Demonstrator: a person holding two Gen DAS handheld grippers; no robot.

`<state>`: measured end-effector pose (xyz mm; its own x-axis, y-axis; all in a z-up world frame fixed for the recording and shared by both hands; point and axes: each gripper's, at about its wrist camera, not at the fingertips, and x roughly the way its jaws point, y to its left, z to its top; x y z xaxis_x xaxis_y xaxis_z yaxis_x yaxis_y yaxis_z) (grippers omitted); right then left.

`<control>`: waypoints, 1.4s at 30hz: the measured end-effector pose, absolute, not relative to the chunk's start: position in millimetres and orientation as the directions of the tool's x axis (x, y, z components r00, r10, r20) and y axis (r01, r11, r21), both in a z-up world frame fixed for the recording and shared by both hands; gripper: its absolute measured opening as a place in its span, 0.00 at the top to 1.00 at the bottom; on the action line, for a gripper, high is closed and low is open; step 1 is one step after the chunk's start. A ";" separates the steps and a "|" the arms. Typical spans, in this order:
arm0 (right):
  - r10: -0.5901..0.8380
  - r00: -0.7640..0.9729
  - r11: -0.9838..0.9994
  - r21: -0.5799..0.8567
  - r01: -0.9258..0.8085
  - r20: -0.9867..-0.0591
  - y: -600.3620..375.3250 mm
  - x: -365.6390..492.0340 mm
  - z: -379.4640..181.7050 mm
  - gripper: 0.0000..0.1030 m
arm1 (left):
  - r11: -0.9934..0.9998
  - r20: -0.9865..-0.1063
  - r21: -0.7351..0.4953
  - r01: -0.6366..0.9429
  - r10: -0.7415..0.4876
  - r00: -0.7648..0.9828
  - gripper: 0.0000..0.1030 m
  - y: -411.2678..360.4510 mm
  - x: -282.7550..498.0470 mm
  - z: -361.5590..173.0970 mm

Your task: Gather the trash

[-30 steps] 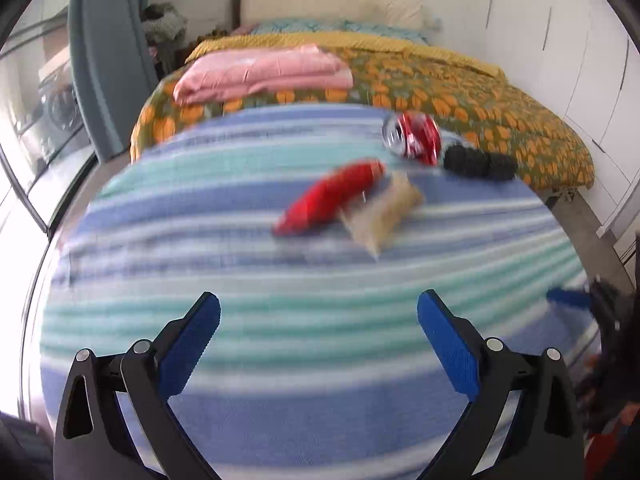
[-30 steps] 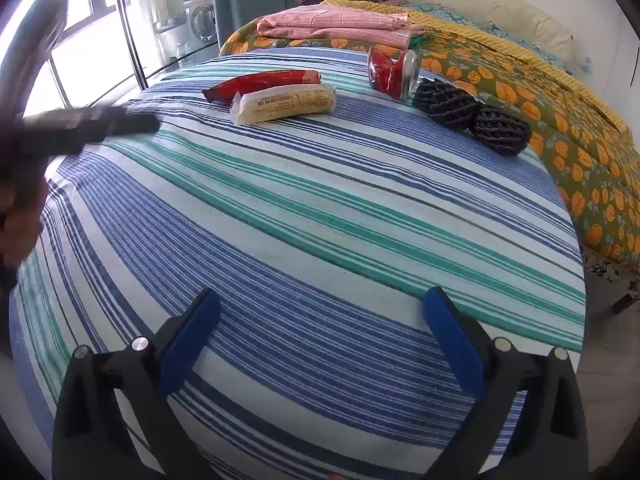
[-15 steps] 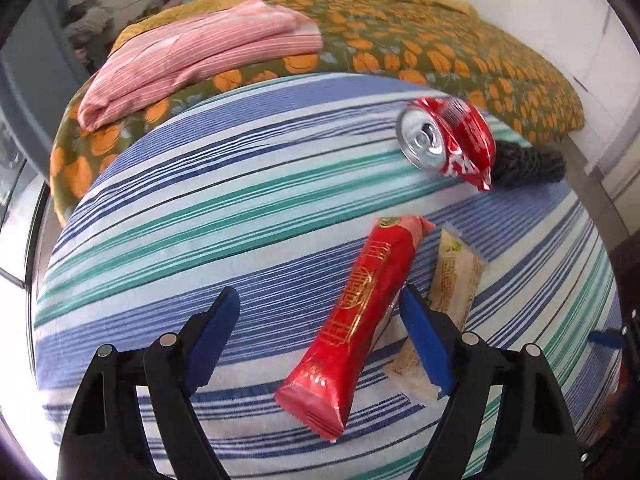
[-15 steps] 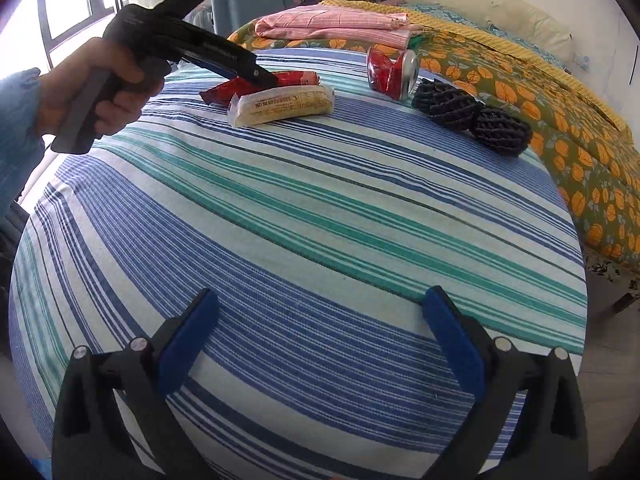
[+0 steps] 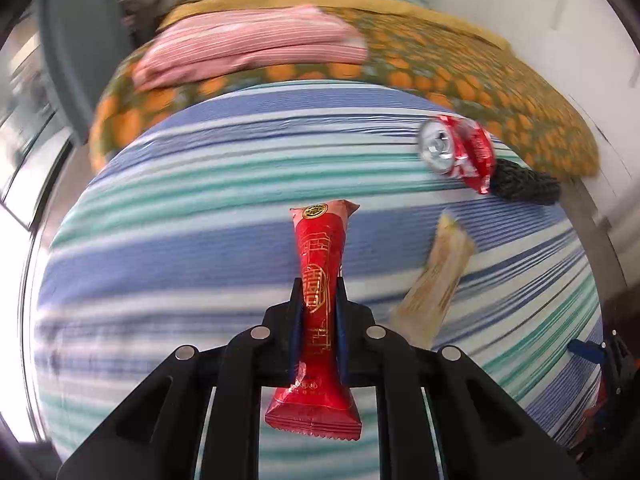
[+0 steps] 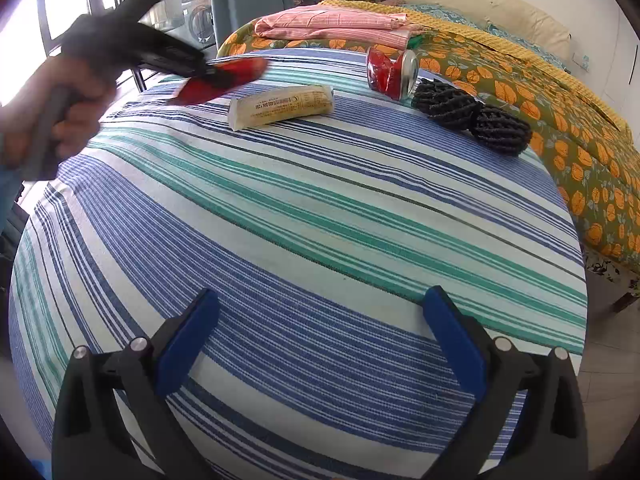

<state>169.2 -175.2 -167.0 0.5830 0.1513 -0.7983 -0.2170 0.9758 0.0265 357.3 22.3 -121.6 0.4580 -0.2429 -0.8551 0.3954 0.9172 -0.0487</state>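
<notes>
A long red snack wrapper (image 5: 320, 248) sits between the blue pads of my left gripper (image 5: 318, 292), whose jaws are closing and press it on both sides. In the right wrist view that left gripper (image 6: 208, 70) holds the red wrapper (image 6: 228, 76), blurred, just above the far left of the striped cloth. A beige wrapper (image 6: 282, 106) lies beside it, also seen as the beige wrapper (image 5: 436, 276). A crushed red can (image 6: 392, 72) lies further back. My right gripper (image 6: 320, 336) stands open over the near cloth with nothing between its fingers.
Two black mesh bundles (image 6: 468, 114) lie right of the can on the blue-green striped cloth (image 6: 320, 220). Behind is a bed with an orange-leaf cover (image 6: 560, 100) and folded pink fabric (image 6: 332, 26). A person's hand (image 6: 60, 112) grips the left gripper's handle.
My left gripper moved in over the red wrapper and went from wide open to shut on it. The wrapper now hangs in the pads. The right gripper has stayed still and open.
</notes>
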 end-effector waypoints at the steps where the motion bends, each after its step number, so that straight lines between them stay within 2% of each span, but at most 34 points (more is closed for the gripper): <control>1: 0.151 0.583 0.976 0.026 -0.217 -0.798 -175.2 169.1 -167.0 0.04 | 0.930 -0.852 -0.039 0.365 -0.221 0.475 0.87 32.6 347.0 -120.1; 5: 0.151 0.583 0.976 0.026 -0.217 -0.798 -175.2 169.3 -167.0 0.04 | 0.959 -0.849 -0.023 0.283 -0.168 0.501 0.87 68.9 292.5 -126.2; 10: 0.151 0.583 0.976 0.026 -0.217 -0.798 -175.0 169.0 -167.0 0.04 | 0.967 -0.824 -0.018 0.252 -0.157 0.545 0.84 83.0 249.4 -138.1; 12: 0.151 0.583 0.976 0.027 -0.217 -0.798 -175.0 169.0 -167.0 0.04 | 0.967 -0.810 -0.011 0.255 -0.158 0.565 0.65 82.5 241.5 -140.0; 13: 0.151 0.583 0.976 0.027 -0.217 -0.798 -175.1 168.9 -167.0 0.04 | 0.967 -0.805 -0.004 0.257 -0.155 0.573 0.44 81.8 239.7 -141.3; 14: 0.151 0.583 0.976 0.027 -0.217 -0.798 -175.1 168.8 -167.1 0.04 | 0.967 -0.802 0.001 0.256 -0.153 0.578 0.31 80.8 239.5 -142.8; 18: 0.152 0.583 0.976 0.027 -0.218 -0.798 -175.3 168.7 -167.1 0.04 | 0.967 -0.809 0.015 0.254 -0.138 0.572 0.24 82.5 246.4 -153.4; 20: 0.152 0.583 0.976 0.027 -0.218 -0.798 -175.3 168.6 -167.1 0.04 | 0.971 -0.806 0.023 0.236 -0.121 0.579 0.14 86.0 248.8 -155.5; 23: 0.153 0.583 0.976 0.028 -0.217 -0.798 -176.0 169.9 -167.4 0.04 | 0.970 -0.815 0.018 0.241 -0.125 0.566 0.05 87.7 252.1 -157.8; 28: 0.149 0.566 0.977 0.030 -0.213 -0.811 -175.7 172.4 -166.3 0.05 | 0.971 -0.817 0.014 0.239 -0.127 0.563 0.05 89.6 253.1 -159.3; 29: 0.152 0.552 0.978 0.044 -0.204 -0.820 -174.9 177.0 -163.8 0.09 | 0.971 -0.817 0.013 0.240 -0.128 0.562 0.05 89.1 253.0 -159.2; 30: 0.175 0.543 0.977 0.074 -0.201 -0.821 -173.1 182.3 -161.0 0.19 | 0.971 -0.817 0.013 0.240 -0.128 0.562 0.05 88.9 252.9 -159.1; 33: 0.284 0.492 0.958 0.229 -0.171 -0.823 -166.4 209.5 -149.5 0.36 | 0.971 -0.817 0.013 0.240 -0.129 0.562 0.05 89.4 253.1 -159.2; 36: 0.382 0.465 0.918 0.385 -0.094 -0.798 -159.6 247.8 -143.2 0.38 | 0.970 -0.817 0.013 0.241 -0.129 0.562 0.05 89.1 253.1 -159.1; 42: 0.427 0.456 0.855 0.512 0.078 -0.781 -148.0 320.4 -151.5 0.37 | 0.970 -0.817 0.012 0.241 -0.129 0.562 0.04 89.5 253.4 -159.1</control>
